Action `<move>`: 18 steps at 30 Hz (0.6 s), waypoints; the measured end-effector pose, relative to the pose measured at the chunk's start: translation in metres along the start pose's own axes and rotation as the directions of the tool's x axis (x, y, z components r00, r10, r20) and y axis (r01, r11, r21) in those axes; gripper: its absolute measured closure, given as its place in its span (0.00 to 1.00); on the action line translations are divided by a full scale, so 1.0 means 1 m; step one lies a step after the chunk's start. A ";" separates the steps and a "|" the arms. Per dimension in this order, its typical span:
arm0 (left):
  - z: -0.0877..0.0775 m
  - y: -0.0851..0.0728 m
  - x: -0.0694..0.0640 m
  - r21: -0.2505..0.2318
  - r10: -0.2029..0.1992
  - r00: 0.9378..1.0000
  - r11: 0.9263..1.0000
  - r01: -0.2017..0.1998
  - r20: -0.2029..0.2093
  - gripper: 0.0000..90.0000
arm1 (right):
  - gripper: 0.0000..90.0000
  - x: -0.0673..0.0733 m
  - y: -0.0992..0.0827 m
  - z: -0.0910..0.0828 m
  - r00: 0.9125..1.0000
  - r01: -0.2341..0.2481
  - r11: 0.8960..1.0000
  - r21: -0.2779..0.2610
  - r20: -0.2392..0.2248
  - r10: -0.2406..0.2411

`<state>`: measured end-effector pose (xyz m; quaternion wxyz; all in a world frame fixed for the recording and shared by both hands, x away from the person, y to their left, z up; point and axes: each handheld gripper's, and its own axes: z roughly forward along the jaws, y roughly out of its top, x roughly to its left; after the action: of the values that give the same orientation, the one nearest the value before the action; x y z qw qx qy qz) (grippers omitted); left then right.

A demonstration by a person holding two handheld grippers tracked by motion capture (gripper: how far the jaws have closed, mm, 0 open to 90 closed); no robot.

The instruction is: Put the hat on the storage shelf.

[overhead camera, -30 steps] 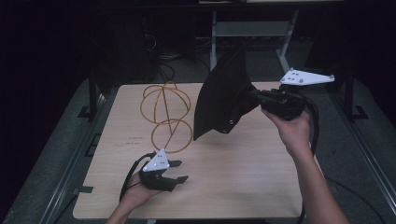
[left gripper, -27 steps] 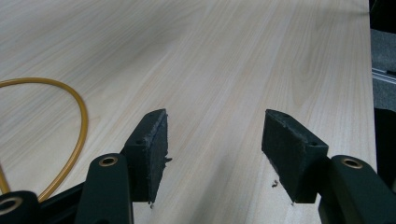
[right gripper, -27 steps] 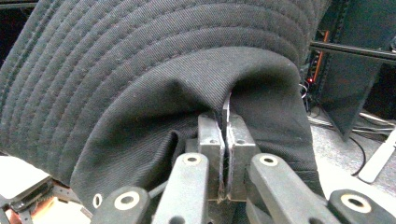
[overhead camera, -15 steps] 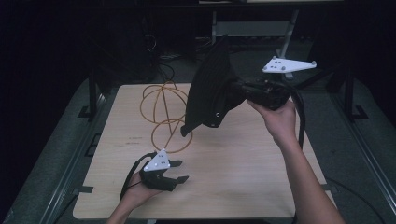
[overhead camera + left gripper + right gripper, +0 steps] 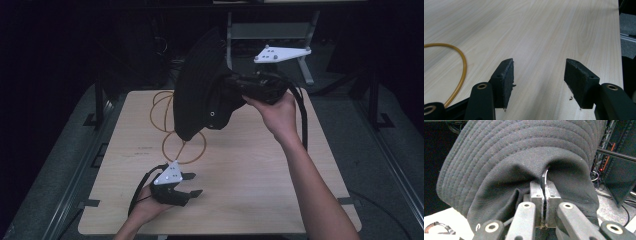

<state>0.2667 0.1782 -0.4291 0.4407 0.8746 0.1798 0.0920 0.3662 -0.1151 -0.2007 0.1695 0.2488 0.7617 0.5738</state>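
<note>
Lifted higher since a second ago, the black fabric bucket hat (image 5: 200,90) hangs clamped in the right gripper (image 5: 544,195) fingers; left gripper (image 5: 192,184) fingers apart over the wooden table (image 5: 260,190). Next, likely setting it down.

black hat (image 5: 200,85), yellow cord (image 5: 167,117), pale wood table (image 5: 260,175)

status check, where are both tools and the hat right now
Right tool shut on black hat, held above table. Left tool open, empty, low over table. Yellow cord coiled beneath hat.

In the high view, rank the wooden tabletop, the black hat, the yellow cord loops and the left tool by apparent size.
1. wooden tabletop
2. black hat, lifted nearer the camera, so flattered
3. yellow cord loops
4. left tool
</note>
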 end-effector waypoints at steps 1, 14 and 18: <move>0.000 0.000 -0.001 0.001 -0.001 1.000 1.000 0.001 0.002 0.45 | 0.97 0.001 0.003 0.003 1.000 0.007 1.000 -0.001 -0.004 -0.007; 0.003 0.000 -0.004 -0.010 0.000 1.000 1.000 0.000 0.013 0.45 | 0.97 0.011 0.022 0.032 0.999 0.042 0.998 0.043 -0.019 -0.042; 0.004 0.000 -0.004 -0.004 -0.003 1.000 1.000 0.003 0.013 0.45 | 0.97 0.013 0.026 0.040 0.998 0.053 0.997 0.059 -0.023 -0.052</move>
<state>0.2644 0.1738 -0.4315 0.4438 0.8740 0.1781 0.0863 0.3820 -0.0702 -0.1864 0.1690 0.2274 0.7864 0.5489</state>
